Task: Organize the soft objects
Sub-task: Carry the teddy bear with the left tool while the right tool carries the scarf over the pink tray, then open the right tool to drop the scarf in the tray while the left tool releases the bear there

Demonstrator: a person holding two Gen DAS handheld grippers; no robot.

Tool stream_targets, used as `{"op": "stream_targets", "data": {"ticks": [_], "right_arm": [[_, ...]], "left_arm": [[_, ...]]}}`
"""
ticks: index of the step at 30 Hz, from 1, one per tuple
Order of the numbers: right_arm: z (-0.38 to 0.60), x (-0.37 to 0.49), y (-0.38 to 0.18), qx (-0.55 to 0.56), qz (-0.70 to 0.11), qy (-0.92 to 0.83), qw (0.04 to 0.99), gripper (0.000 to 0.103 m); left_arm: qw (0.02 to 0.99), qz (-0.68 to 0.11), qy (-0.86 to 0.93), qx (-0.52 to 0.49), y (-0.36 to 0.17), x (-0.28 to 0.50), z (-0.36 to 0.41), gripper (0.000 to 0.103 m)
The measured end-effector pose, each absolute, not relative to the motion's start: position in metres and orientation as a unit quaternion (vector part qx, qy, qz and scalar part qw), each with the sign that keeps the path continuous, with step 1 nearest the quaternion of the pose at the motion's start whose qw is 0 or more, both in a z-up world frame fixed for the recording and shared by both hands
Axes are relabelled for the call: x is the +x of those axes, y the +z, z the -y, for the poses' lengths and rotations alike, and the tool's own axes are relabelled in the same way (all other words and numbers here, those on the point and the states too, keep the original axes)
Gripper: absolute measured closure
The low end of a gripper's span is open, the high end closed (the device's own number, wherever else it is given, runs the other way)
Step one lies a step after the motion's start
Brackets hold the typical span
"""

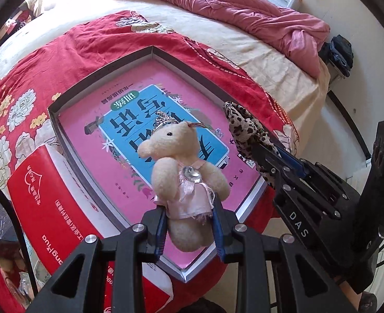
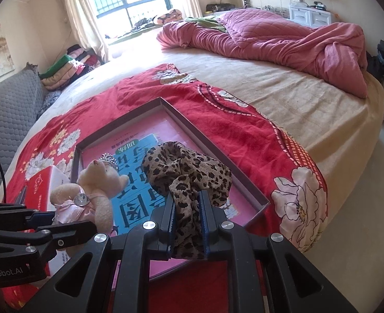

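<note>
our left gripper (image 1: 189, 224) is closed around the waist of the plush bear (image 1: 185, 174), which hangs above the shallow box (image 1: 100, 74) just ahead of the fingers. our right gripper (image 2: 186, 224) pinches the leopard scrunchie (image 2: 186, 174), also over the box. we think the bear can slip, because only its soft dress is squeezed. the two grippers are near each other, so they may collide if we lower both together. the pink book (image 1: 93, 140) fills the box floor.
</note>
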State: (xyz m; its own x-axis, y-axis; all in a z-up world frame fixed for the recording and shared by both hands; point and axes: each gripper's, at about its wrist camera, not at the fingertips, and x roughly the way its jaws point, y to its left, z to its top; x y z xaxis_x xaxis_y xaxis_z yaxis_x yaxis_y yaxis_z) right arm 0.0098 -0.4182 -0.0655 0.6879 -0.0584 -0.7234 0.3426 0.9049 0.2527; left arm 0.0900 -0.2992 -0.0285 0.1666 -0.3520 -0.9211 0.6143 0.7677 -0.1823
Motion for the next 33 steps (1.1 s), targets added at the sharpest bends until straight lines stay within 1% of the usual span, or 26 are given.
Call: {"op": "stream_targets", "data": {"ticks": [8,11,13,17,18,19,22,24,27,31,33], "right_arm": [[0.421,0.019,-0.084,0.185,-0.399,-0.115,0.891,0.082],[0.423,0.019,-0.088,0.193,-0.4,-0.113,0.889,0.077],[0.423,0.019,-0.089,0.194,-0.4,-0.112,0.889,0.068],[0.424,0.017,-0.09,0.204,-0.398,-0.107,0.888,0.066],[0.424,0.017,-0.089,0.205,-0.398,-0.106,0.888,0.063],[0.424,0.016,-0.089,0.206,-0.398,-0.103,0.888,0.057],[0.428,0.012,-0.087,0.227,-0.391,-0.095,0.887,0.051],[0.432,0.008,-0.086,0.241,-0.387,-0.095,0.885,0.048],[0.437,0.002,-0.082,0.245,-0.382,-0.108,0.885,0.047],[0.444,-0.005,-0.076,0.252,-0.375,-0.116,0.884,0.041],[0.446,-0.008,-0.075,0.249,-0.378,-0.122,0.883,0.041]], "left_arm": [[0.747,-0.569,-0.32,0.125,-0.038,0.094,0.309,0.072],[0.745,-0.572,-0.319,0.127,-0.041,0.095,0.31,0.072],[0.743,-0.575,-0.317,0.127,-0.044,0.096,0.311,0.072],[0.739,-0.581,-0.316,0.128,-0.047,0.096,0.311,0.071],[0.739,-0.582,-0.315,0.129,-0.048,0.096,0.311,0.071],[0.738,-0.583,-0.314,0.129,-0.049,0.096,0.312,0.07],[0.738,-0.586,-0.31,0.128,-0.052,0.097,0.312,0.07],[0.737,-0.587,-0.31,0.129,-0.052,0.096,0.312,0.07],[0.737,-0.585,-0.313,0.128,-0.052,0.095,0.311,0.069],[0.735,-0.588,-0.315,0.121,-0.052,0.095,0.309,0.067],[0.735,-0.587,-0.316,0.121,-0.052,0.095,0.308,0.066]]}}
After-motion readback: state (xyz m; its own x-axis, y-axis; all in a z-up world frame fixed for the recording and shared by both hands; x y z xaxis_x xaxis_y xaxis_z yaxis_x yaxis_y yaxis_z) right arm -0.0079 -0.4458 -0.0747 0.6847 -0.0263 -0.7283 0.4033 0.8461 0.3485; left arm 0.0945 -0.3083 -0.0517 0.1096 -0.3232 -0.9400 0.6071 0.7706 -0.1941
